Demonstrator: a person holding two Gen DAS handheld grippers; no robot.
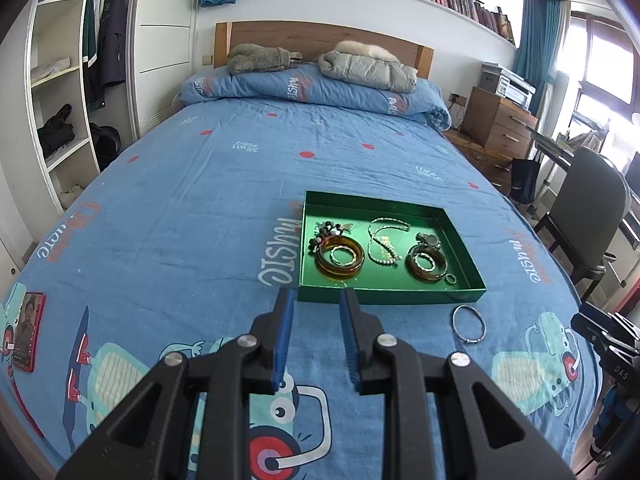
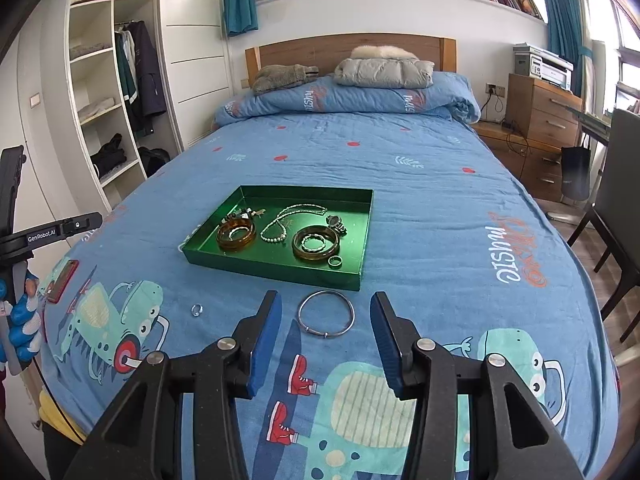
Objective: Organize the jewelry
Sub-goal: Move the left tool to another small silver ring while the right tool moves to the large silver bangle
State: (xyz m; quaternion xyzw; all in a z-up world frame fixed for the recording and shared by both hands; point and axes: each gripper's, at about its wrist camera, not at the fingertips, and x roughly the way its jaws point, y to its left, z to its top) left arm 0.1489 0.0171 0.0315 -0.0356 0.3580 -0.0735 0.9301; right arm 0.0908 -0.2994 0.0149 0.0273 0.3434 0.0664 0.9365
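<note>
Silver bangle (image 2: 326, 313) lies on the bed (image 2: 420, 200), lower centre, just outside the green tray (image 2: 276, 270). Right gripper (image 2: 326, 340) straddles it, jaws released, presumably lining up a pickup. Left gripper (image 1: 316, 340) empty, jaws apart.

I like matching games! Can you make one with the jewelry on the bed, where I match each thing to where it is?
Things:
1. silver bangle
2. small silver ring
3. bead necklace
4. red phone

Places:
A. inside the green tray
B. on the bedspread, between the right gripper fingers
C. near the bed's left edge
D. on the bedspread, left of the bangle

Pairs: 1-B, 2-D, 3-A, 4-C
</note>
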